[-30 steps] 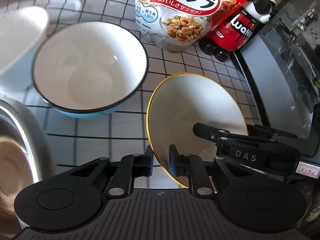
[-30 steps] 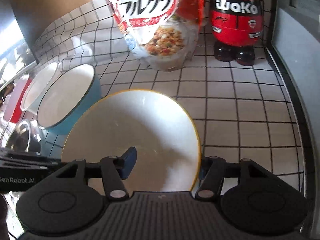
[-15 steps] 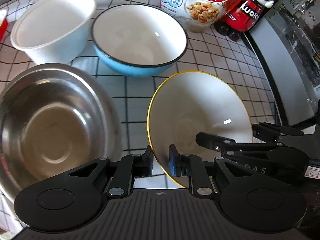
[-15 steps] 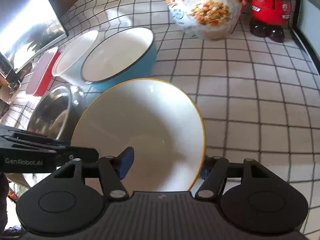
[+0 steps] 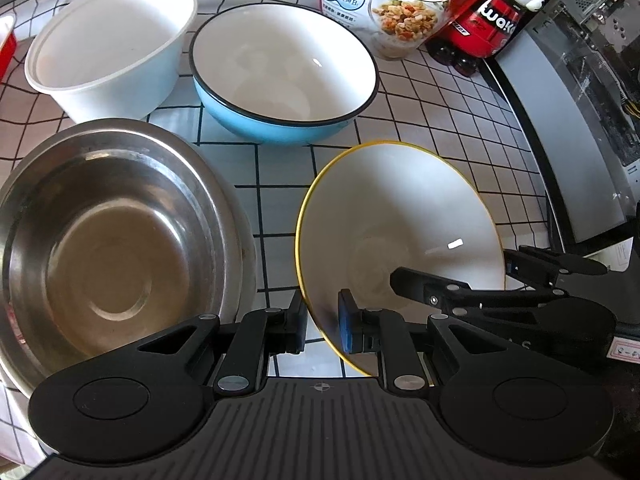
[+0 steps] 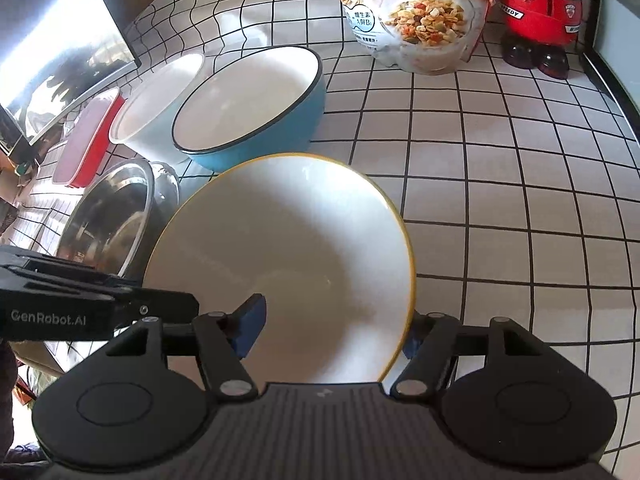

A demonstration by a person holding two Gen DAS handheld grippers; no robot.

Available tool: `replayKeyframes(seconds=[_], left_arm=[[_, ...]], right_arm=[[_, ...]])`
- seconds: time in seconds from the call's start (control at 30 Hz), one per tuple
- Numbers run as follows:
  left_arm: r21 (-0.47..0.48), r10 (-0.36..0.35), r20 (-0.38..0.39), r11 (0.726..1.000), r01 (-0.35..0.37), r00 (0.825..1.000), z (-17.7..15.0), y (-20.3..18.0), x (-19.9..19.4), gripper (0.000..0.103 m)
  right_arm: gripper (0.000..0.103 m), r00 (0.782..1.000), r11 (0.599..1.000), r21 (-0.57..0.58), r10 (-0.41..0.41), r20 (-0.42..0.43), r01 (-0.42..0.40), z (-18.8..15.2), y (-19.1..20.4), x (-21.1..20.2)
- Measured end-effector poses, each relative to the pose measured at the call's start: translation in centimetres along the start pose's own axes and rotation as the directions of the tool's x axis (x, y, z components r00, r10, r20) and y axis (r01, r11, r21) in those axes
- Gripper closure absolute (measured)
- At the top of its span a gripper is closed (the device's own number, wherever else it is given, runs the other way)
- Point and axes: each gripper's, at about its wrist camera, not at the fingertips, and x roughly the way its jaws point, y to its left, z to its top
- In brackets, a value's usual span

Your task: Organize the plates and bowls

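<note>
Pointing steeply down at the tabletop, both claws meet at one bowl. The left claw is narrow and pinches the thin rim of the yellow-rimmed bowl, one pad inside and one pad outside. The right claw is wider. Its left blue pad sits inside the bowl and its right pad sits outside the rim on the far side. There is a gap at the inside pad, so it straddles the rim loosely and does not squeeze.

The yellow-rimmed bowl is round, smooth and shiny white inside, with a thin yellow line around its edge. It is tilted up on its side between the two claws, near the front of the tabletop. I cannot tell if its bottom touches the tiles.

The tabletop is covered in small white square tiles with dark lines between them.

Just to the left of the held bowl is a wide steel bowl. It is grey and shiny, with rings in the bottom. Behind it is a plain white bowl with tall sides. Beside that one is a blue bowl, white inside with a dark rim. The white and blue bowls look like they are touching.

At the back stand a red and white cereal bag and a red bottle.
</note>
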Motion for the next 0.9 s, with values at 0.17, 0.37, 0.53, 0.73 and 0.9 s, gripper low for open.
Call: replayKeyframes(seconds=[0.17, 0.37, 0.53, 0.73, 0.9], left_arm=[[0.005, 0.009, -0.002, 1.0, -0.008, 1.0, 0.0, -0.2, 0.1, 0.084], [0.004, 0.018, -0.001, 1.0, -0.018, 1.0, 0.2, -0.3, -0.2, 0.084], [0.006, 0.036, 0.069, 0.999, -0.037, 0.997, 0.7, -0.2, -2.2, 0.084], [0.012, -0.016, 0.202, 1.0, 0.014, 0.979, 2.1, -0.1, -5.3, 0.084], [0.011, 0.045, 0.278, 0.999, -0.05, 0.959, 4.6, 0.2, -6.4, 0.085]], right_arm=[[0.035, 1.0, 1.0, 0.004, 0.008, -0.002, -0.008, 0.0, 0.0, 0.0], [0.035, 1.0, 1.0, -0.001, 0.007, 0.007, -0.007, 0.1, -0.1, 0.0], [0.035, 0.999, 1.0, -0.004, -0.009, 0.038, 0.009, 0.5, -0.3, -0.5], [0.032, 0.995, 0.999, 0.0, -0.05, 0.085, 0.05, 1.5, -1.4, -1.6], [0.03, 0.983, 0.997, -0.004, -0.069, 0.169, 0.071, 3.8, -1.7, -3.9]])
